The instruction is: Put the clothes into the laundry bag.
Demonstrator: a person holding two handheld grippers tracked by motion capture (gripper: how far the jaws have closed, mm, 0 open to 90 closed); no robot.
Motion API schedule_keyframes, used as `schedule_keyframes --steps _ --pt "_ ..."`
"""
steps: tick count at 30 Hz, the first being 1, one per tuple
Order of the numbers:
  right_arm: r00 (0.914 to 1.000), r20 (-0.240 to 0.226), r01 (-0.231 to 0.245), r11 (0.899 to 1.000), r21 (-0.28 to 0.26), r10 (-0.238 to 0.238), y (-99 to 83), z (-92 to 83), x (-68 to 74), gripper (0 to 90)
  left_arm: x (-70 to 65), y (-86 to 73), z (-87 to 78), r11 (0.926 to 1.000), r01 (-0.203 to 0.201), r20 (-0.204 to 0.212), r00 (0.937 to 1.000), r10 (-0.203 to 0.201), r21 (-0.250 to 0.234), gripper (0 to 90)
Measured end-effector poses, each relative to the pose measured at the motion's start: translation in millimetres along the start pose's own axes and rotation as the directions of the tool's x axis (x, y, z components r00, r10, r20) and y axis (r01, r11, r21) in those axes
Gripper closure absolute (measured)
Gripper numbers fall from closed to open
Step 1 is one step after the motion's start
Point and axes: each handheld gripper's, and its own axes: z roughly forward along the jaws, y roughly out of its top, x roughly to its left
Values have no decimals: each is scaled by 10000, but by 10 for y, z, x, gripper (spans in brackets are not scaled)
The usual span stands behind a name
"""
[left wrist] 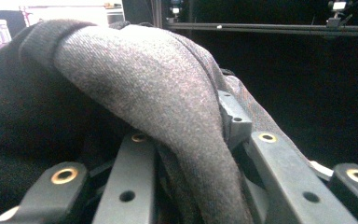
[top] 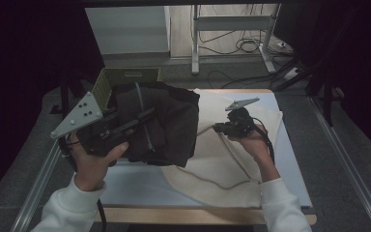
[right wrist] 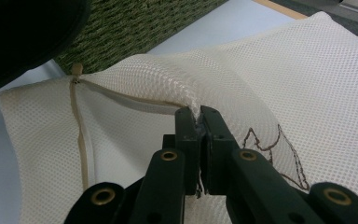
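A: So, current step: loading the dark garment (top: 166, 123) into the mesh laundry bag (top: 222, 159). It's not in yet.

B: Where's the garment now?

A: Left-centre of the high view, lifted off the table (top: 125, 191), bunched up in the left gripper (top: 147, 114). In the left gripper view a thick fold of grey-black twill (left wrist: 168, 102) lies between the jaws, and they're clamped on it, partly closed around the bulk.

B: Right side?

A: Right gripper (top: 217, 127) sits centre-right in the high view, over the bag. In the right gripper view the jaws are pressed together, pinching the mesh at the lip of the opening (right wrist: 196, 109), just beside the zipper (right wrist: 79, 135). That edge is tented up a bit. The zipper pull (right wrist: 77, 70) sits at the upper left of that frame.

B: Is the mouth open enough?

A: Hard to say. I can see 1 raised edge and a gap under it, but I can't tell how wide the slot is. The bag otherwise lies flat on the table.

B: Anything else nearby?

A: Green woven basket (top: 121, 77) sits at the upper left, behind the garment. It's not involved, I'd guess.

B: Next move?

A: My read: the right gripper holds the lip high and pulls it away from the lower layer, while the left gripper carries the garment across to the opening and feeds a leading fold in first. The bundle is bulky versus the slot, so it should go in at a low angle and be pushed in stages, not dropped. The risk is the garment catching the mesh and dragging the bag.
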Motion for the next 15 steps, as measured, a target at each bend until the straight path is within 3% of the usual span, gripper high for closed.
schedule_keyframes --steps 15 --pt "9999 41 -107 9999 -80 108 -7 -15 -24 869 -166 -16 62 9999 93 757 9971 -97 57 722"
